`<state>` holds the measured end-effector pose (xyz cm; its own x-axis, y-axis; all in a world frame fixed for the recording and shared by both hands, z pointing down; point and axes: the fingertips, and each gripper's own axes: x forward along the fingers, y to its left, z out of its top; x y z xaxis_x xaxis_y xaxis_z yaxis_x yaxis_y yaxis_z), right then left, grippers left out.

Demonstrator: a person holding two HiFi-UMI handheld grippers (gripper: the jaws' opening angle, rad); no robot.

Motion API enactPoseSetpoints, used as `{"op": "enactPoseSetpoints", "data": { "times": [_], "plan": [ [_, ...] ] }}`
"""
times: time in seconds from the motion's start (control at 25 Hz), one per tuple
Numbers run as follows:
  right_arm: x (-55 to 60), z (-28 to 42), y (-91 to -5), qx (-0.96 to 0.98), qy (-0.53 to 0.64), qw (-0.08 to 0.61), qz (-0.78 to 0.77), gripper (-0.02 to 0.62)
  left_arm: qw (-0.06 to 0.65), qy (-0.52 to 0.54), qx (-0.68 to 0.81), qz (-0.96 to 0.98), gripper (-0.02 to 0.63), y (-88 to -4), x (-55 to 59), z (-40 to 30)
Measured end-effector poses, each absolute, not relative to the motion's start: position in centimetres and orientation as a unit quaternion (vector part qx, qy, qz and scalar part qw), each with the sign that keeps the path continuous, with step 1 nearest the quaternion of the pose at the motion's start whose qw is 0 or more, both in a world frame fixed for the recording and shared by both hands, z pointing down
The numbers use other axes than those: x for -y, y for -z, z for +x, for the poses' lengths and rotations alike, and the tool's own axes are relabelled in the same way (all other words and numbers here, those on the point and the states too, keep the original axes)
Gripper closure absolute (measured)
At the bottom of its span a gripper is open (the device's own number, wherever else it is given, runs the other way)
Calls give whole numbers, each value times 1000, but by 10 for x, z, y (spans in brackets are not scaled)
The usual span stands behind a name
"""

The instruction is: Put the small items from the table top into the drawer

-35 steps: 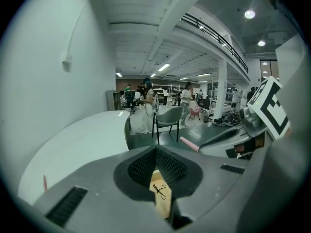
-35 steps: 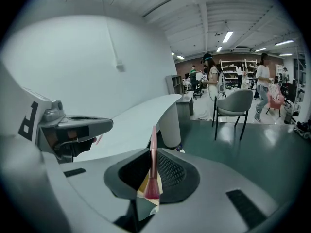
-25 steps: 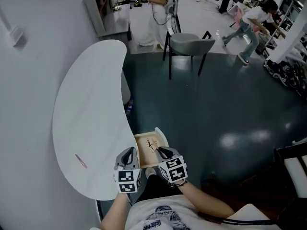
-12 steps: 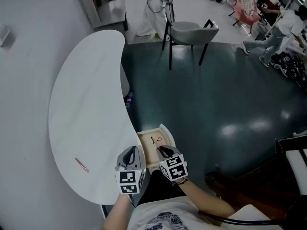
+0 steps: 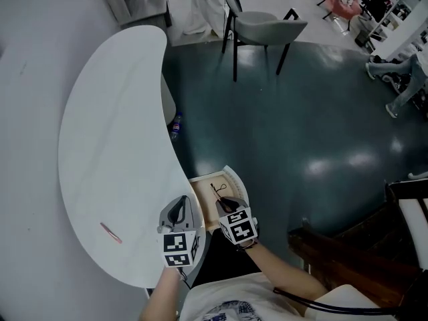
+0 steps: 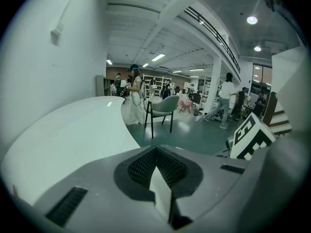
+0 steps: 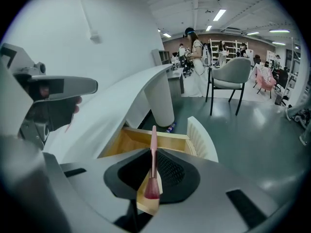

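Holding a pink stick [image 7: 153, 152] pinched in our right gripper [image 5: 225, 204] over the open drawer [image 5: 202, 186], left gripper [image 5: 179, 211] pressed together and empty, we risk it striking the rim and falling to the floor.

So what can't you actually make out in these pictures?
Head view: the right gripper covers part of the drawer; the dark wiry thing inside is too small to name.
Right gripper view: the pink stick in the jaws is seen end-on, its kind unclear.
Head view: the pink sliver on the table is too small to name.
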<state>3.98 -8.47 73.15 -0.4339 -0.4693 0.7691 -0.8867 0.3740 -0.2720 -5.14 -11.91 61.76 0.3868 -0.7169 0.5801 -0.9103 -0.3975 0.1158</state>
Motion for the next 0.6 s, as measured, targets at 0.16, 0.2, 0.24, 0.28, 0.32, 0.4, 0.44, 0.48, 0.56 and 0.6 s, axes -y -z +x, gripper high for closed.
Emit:
{"op": "enactPoseSetpoints", "data": {
  "times": [0.16,0.2,0.24,0.28,0.32,0.4,0.44,0.48,0.56,0.6],
  "plan": [
    [90,37,-751,767,-356,310,435,535,220,-229,503,804,591,-626,125,-52],
    [91,36,-755,766,-358,312,433,535,222,-230,503,803,591,-628,126,-52],
    [92,35,-760,765,-361,314,432,535,223,-231,503,803,591,-631,128,-53],
    [93,33,-766,764,-364,315,430,535,224,-232,501,803,591,-634,129,-52],
    [95,32,-772,763,-367,317,427,535,225,-234,500,803,591,-637,131,-52],
    [97,27,-784,761,-373,323,422,535,228,-236,496,804,591,-642,134,-52],
    [97,25,-790,760,-375,327,419,535,229,-236,495,804,590,-645,135,-52],
    [99,23,-795,759,-376,330,416,535,231,-237,495,804,591,-647,137,-52],
    [101,19,-805,757,-380,337,411,535,237,-236,496,801,591,-652,141,-55],
    [101,17,-810,757,-381,340,407,535,240,-235,497,800,591,-653,141,-56]
  ]
}}
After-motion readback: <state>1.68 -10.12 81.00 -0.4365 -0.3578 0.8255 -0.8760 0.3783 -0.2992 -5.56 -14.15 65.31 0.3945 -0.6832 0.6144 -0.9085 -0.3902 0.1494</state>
